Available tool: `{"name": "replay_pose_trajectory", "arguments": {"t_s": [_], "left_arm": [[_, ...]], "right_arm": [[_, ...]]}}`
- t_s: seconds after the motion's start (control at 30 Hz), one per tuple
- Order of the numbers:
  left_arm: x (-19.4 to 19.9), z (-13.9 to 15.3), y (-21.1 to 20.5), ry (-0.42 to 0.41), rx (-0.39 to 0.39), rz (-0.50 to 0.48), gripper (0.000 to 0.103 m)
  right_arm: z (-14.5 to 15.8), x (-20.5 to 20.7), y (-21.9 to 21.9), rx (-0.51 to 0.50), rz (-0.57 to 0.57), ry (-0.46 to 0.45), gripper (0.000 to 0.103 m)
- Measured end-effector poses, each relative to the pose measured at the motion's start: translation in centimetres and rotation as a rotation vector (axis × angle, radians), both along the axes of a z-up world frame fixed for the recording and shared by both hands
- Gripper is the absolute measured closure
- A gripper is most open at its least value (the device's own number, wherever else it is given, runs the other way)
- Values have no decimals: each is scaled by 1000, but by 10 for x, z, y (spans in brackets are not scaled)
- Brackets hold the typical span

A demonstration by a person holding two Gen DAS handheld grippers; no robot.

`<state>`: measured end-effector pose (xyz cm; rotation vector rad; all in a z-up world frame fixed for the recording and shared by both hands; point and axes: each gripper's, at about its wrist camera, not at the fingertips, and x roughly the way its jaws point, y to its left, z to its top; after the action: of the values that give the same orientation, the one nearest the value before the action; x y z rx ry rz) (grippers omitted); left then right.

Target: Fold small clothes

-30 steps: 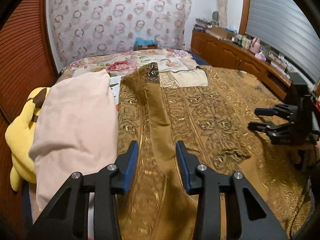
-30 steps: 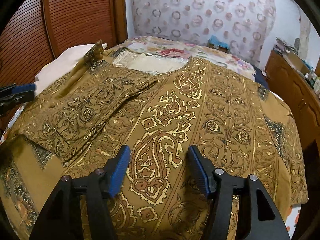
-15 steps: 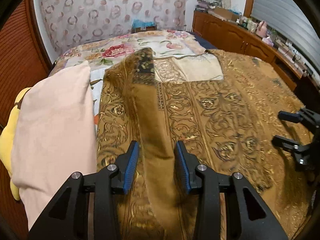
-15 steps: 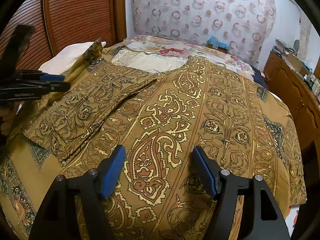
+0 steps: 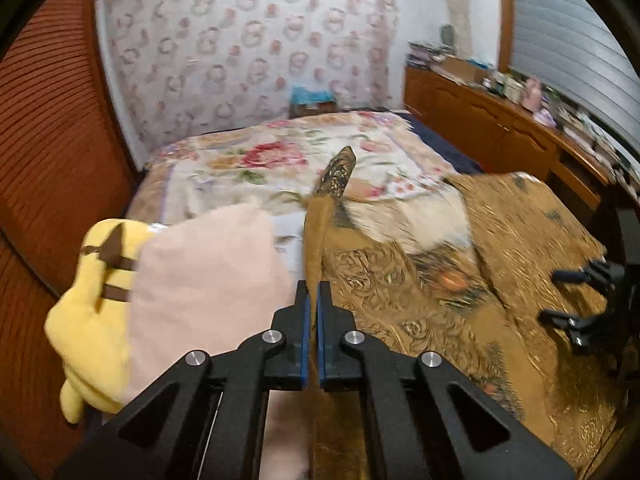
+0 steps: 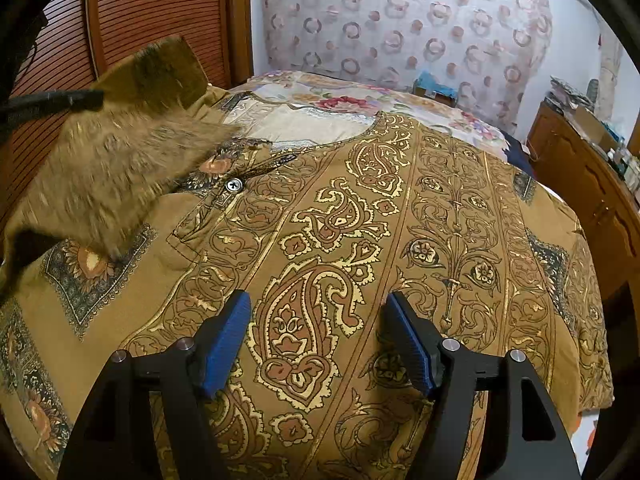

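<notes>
A brown and gold paisley garment (image 6: 328, 240) lies spread on the bed. My left gripper (image 5: 313, 300) is shut on the garment's left flap (image 5: 316, 240) and holds it lifted, edge-on in the left wrist view. The raised flap (image 6: 116, 160) shows blurred at upper left in the right wrist view, with the left gripper (image 6: 60, 100) at its top. A silver button (image 6: 234, 185) is uncovered under it. My right gripper (image 6: 316, 344) is open and empty, hovering low over the garment's middle; it also shows at the right edge in the left wrist view (image 5: 576, 300).
A pink pillow (image 5: 208, 288) and a yellow plush toy (image 5: 92, 300) lie left of the garment. A floral bedspread (image 5: 272, 160) covers the bed's far end. A wooden dresser (image 5: 500, 128) with clutter runs along the right. A slatted wooden panel (image 6: 120, 12) is on the left.
My left gripper has shut on the garment's folded left flap and lifted it up and outward, uncovering the button placket. The right gripper has stayed open and nearly still.
</notes>
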<state>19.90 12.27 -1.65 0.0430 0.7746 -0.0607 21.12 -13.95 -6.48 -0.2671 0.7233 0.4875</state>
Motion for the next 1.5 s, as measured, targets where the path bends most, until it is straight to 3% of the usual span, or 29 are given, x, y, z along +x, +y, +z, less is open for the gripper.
{"name": "replay_pose_trajectory", "arguments": {"t_s": [0.23, 0.37, 0.43, 0.57, 0.63, 0.67, 0.77, 0.93, 1.13, 1.3, 1.5], "left_arm": [[8, -22, 41, 47, 16, 85, 99], [2, -27, 47, 45, -13, 93, 96], [-7, -23, 42, 21, -10, 66, 75], [-33, -12, 25, -51, -23, 5, 55], [-47, -7, 15, -76, -46, -29, 27], [-54, -5, 10, -90, -57, -36, 22], [-72, -8, -13, -107, -94, -70, 21], [-86, -24, -49, -82, -87, -79, 21], [-102, -41, -80, -72, -157, -83, 21], [-112, -38, -97, -141, -212, -38, 21], [-106, -31, -116, -204, -199, -29, 21]], "right_arm": [[0, 0, 0, 1, -1, 0, 31], [0, 0, 0, 1, -1, 0, 31], [0, 0, 0, 1, -1, 0, 31], [0, 0, -1, 1, -2, 0, 30], [0, 0, -1, 1, -2, 0, 30], [0, 0, -1, 2, -2, 0, 30], [0, -1, -1, 2, -2, 0, 30], [0, -1, -1, 2, -2, 0, 30], [0, -1, -2, 3, -2, 0, 30], [0, -1, -1, 2, -3, -1, 29], [1, 1, -12, 44, -3, 16, 30]]}}
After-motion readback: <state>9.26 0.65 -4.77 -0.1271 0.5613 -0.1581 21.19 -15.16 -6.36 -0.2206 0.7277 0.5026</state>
